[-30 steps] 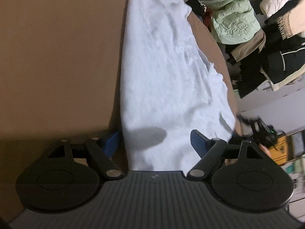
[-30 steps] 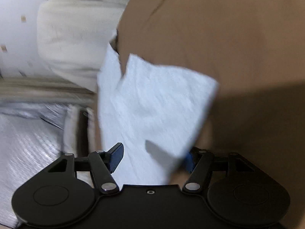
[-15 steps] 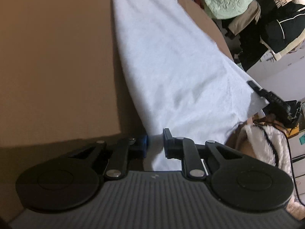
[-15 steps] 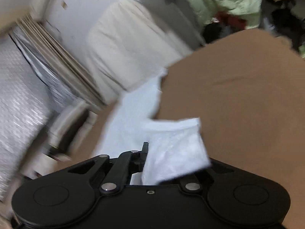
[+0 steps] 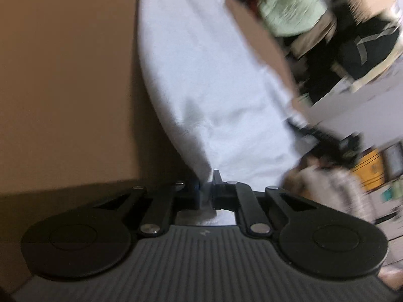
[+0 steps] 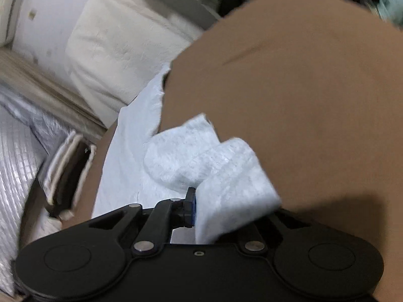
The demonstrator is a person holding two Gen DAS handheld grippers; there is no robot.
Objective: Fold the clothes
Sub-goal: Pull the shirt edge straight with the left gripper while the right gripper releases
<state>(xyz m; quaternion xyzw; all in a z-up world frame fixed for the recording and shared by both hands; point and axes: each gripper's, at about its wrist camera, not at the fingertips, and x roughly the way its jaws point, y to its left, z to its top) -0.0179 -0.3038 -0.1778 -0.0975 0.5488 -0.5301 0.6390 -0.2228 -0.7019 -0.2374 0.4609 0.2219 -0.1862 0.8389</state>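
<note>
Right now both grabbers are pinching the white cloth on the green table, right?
Nearly. The table is brown, not green, as both wrist views show. The rest holds: the left gripper and the right gripper are each shut on the white cloth.

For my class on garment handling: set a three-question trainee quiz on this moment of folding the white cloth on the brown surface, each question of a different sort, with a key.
1. True or false: the left claw is shut on the white cloth.
2. Multiple choice: what does the right claw grip? A) a green jacket B) a bunched part of the white cloth C) nothing
3. Fill in: the cloth lies stretched over a ____ coloured surface.

Key: 1 true; 2 B; 3 brown.
</note>
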